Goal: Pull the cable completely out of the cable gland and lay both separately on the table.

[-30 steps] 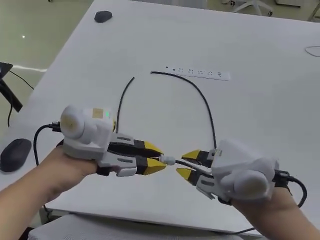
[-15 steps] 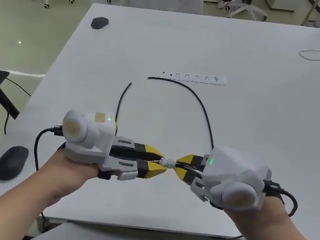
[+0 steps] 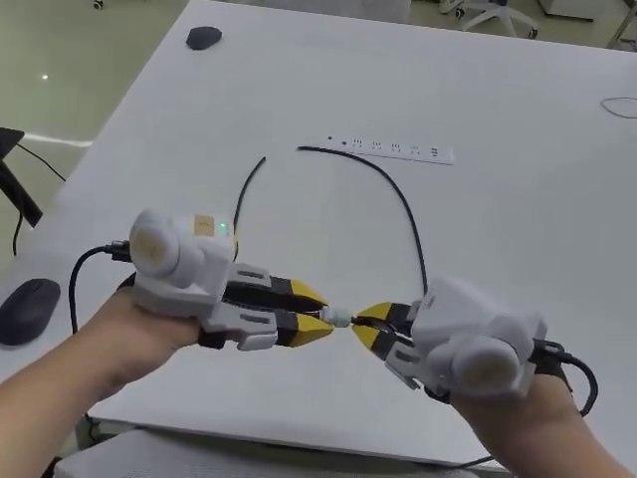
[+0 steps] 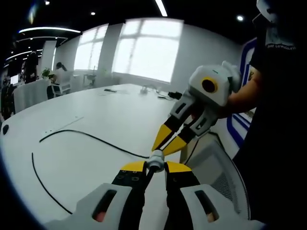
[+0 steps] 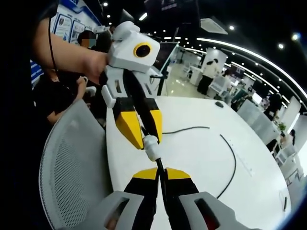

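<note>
Extraction step in hand: left gripper [image 3: 326, 322] clamped on the cable gland [image 3: 340, 320] at its fingertips, right gripper [image 3: 362, 326] pinching the cable [image 3: 403, 204] just beside; next, apparently, draw them apart.

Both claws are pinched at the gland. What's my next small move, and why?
Probably draw the right claw straight back from the left claw: the left pinches the white cable gland, the right grips the black cable just beside it, so parting them should slide cable out.

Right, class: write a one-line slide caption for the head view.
Left gripper clamps the white cable gland; right gripper grips its black cable above the table.
</note>
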